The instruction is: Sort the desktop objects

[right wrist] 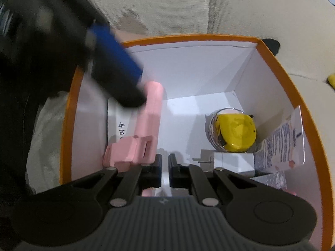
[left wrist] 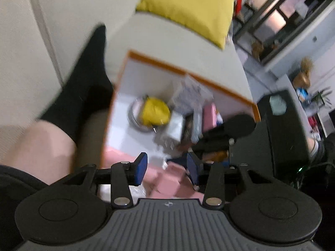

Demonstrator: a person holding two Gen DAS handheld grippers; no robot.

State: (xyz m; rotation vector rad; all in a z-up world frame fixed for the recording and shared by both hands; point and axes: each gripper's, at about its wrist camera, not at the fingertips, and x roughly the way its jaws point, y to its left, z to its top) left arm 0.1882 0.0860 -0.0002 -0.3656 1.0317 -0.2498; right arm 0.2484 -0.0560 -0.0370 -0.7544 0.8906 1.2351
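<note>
An orange-rimmed box (right wrist: 278, 62) with white inner walls holds the sorted things. A pink stapler-like object (right wrist: 146, 125) leans against a white carton (right wrist: 117, 123) at its left wall. My left gripper (left wrist: 166, 168) hovers open over this pink object (left wrist: 171, 179), its blue pads clear of it. In the right wrist view a blurred blue-padded finger (right wrist: 117, 52) reaches down beside the pink top. My right gripper (right wrist: 164, 167) is shut and empty above the box floor. A yellow tape measure (right wrist: 236, 131) lies on a round tin at the right.
A blue-printed packet (right wrist: 282, 144) and a small white carton (right wrist: 230, 161) stand by the box's right wall. Cream sofa cushions (right wrist: 167, 4) surround the box. A yellow pillow (left wrist: 188, 8) lies beyond it, and a person's leg in a black sock (left wrist: 83, 83) is at the left.
</note>
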